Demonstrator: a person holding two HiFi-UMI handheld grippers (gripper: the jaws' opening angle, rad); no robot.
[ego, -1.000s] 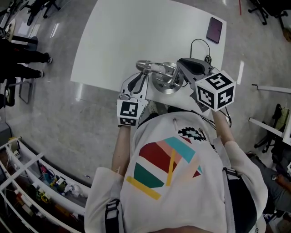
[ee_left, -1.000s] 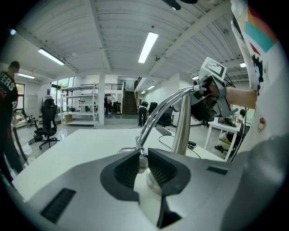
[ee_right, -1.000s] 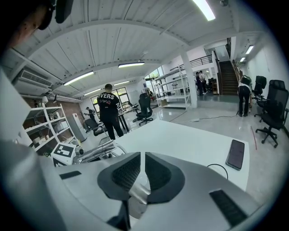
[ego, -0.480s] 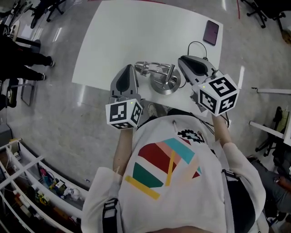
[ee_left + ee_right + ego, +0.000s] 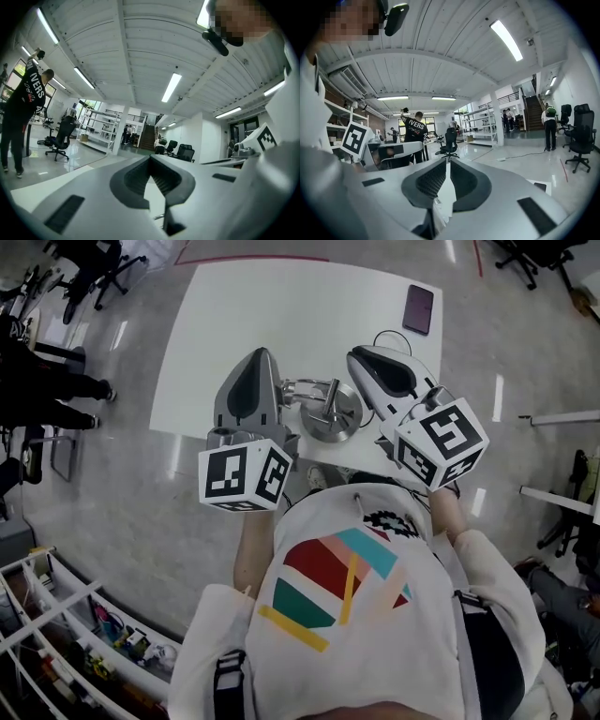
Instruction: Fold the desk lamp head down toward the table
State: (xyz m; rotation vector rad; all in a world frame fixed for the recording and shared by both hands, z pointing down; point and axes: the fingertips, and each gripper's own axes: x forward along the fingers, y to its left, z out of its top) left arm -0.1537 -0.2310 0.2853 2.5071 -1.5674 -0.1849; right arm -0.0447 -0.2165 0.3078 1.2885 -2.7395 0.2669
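Lamp (image 5: 328, 413) fold looks done | your left gripper (image 5: 262, 354) and right gripper (image 5: 357, 354) are both closed tight, holding nothing, up over the table (image 5: 281, 306) | lamp lies flat between them, near your edge | next, probably just pull away gently.

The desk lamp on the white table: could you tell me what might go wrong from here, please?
The desk lamp sits close to the near edge of the table, so a knock from the left gripper or right gripper, both shut and empty above it, might push it off. Its cable loops behind the base and could snag a jaw.
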